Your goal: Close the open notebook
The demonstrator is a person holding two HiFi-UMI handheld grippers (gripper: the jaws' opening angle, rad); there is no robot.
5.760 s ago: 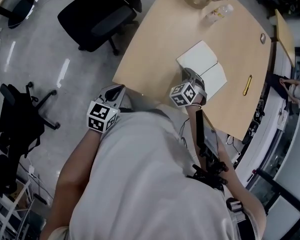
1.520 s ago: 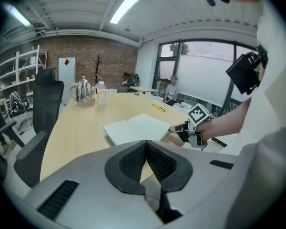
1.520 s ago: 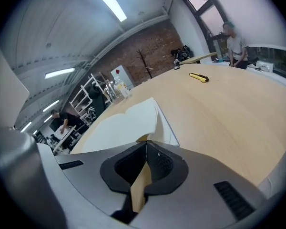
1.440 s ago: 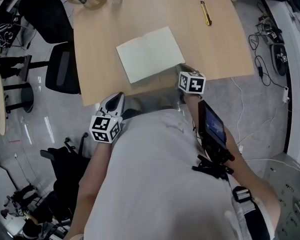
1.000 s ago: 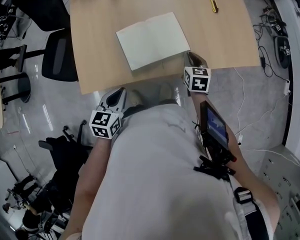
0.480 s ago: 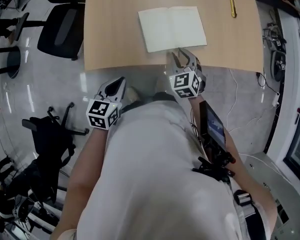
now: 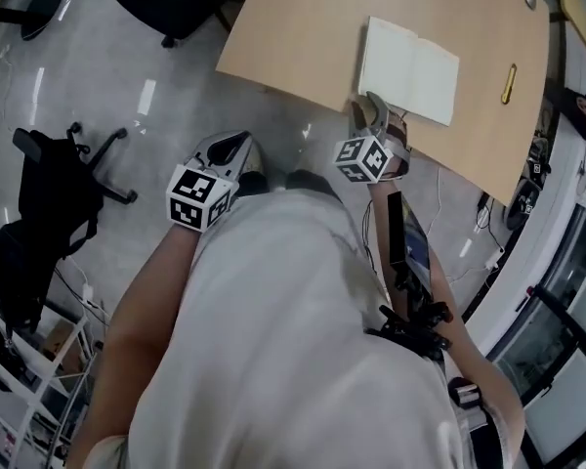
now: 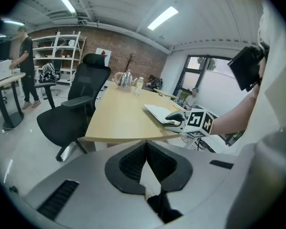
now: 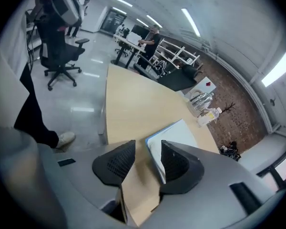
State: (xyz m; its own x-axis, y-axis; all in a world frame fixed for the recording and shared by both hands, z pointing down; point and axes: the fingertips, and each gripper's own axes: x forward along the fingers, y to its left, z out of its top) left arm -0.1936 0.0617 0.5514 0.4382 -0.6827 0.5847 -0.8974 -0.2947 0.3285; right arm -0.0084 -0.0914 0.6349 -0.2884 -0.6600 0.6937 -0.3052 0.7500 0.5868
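At work at a tan table [image 7: 293,37] with a gripper in each hand. Nearest, at the left over the grey floor, holds the left gripper [image 7: 236,145] clenched shut on nothing, short of the table's near edge. To the right, poises the right gripper [image 7: 374,107] over that near edge, jaws released, just opened and now wide apart, with bare tabletop between them and no pad pressing on anything. Just beyond the tips, the notebook [image 7: 408,57], lying open and flat on the table, pages up, its near corner just beside the right-hand jaw. Farther right on the same table, well apart from the notebook, a slim yellow pen-like item [image 7: 509,83]. At the table's far end, a metal kettle [image 8: 126,79] beside a clear bottle [image 8: 138,85]. Off the far left side, a black office chair [image 7: 171,3].
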